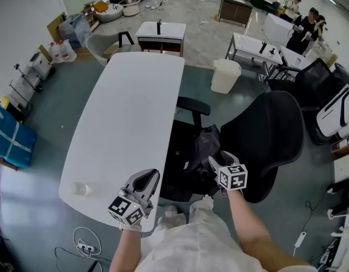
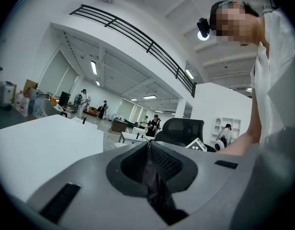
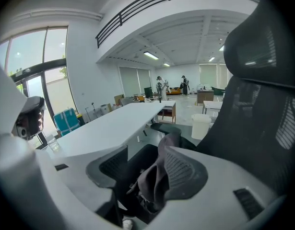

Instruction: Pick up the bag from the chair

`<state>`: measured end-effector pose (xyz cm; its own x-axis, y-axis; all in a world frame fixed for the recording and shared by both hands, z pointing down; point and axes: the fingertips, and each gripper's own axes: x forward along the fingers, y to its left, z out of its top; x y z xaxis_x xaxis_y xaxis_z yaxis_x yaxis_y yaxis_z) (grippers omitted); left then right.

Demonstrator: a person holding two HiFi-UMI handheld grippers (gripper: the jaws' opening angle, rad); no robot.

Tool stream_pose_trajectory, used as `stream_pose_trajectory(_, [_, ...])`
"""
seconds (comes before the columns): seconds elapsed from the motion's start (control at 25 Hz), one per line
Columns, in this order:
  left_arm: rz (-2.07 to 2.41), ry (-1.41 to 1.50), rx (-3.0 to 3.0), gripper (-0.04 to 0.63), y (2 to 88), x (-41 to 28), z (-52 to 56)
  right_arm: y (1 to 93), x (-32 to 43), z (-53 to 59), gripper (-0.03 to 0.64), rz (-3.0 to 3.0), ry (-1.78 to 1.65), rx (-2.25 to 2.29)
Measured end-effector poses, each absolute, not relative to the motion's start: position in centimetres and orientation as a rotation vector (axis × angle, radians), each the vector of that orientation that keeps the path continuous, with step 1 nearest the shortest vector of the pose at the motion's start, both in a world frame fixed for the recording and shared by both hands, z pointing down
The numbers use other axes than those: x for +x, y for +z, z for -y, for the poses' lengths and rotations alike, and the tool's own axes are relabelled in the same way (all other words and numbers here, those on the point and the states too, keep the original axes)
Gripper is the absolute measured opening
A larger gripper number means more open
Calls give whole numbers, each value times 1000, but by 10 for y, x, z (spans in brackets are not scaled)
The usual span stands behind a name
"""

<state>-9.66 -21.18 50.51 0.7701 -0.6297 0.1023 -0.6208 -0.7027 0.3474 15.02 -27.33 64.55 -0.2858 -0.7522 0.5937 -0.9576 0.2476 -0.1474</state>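
A dark, crumpled bag [image 1: 205, 143] lies on the seat of the black office chair [image 1: 273, 132]. My right gripper [image 1: 215, 162] hovers at the bag's near edge. In the right gripper view that gripper [image 3: 147, 169] is open, with the bag's grey fabric [image 3: 154, 176] lying between the jaws and draped against the right finger [image 3: 185, 171]. My left gripper [image 1: 154, 175] is over the near corner of the white table [image 1: 129, 112], left of the chair. In the left gripper view its tips [image 2: 148, 143] meet, so it is shut; dark fabric shows in the gap below them.
A small clear cup [image 1: 80, 188] stands on the table's near left corner. The chair's armrest [image 1: 194, 103] juts toward the table. A white bin [image 1: 225, 75] stands behind the chair. More chairs [image 1: 319, 86] crowd the right. Cables [image 1: 86, 245] lie on the floor.
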Motion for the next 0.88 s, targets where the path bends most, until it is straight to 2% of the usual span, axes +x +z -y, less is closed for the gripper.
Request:
stream_pose_trajectory(0.24, [945, -26, 2603, 41, 508, -95, 215, 662, 155, 282, 291, 2069, 758, 1593])
stream_pose_trajectory(0.88, [952, 10, 2585, 40, 515, -95, 217, 711, 179, 303, 351, 1849, 921, 1673])
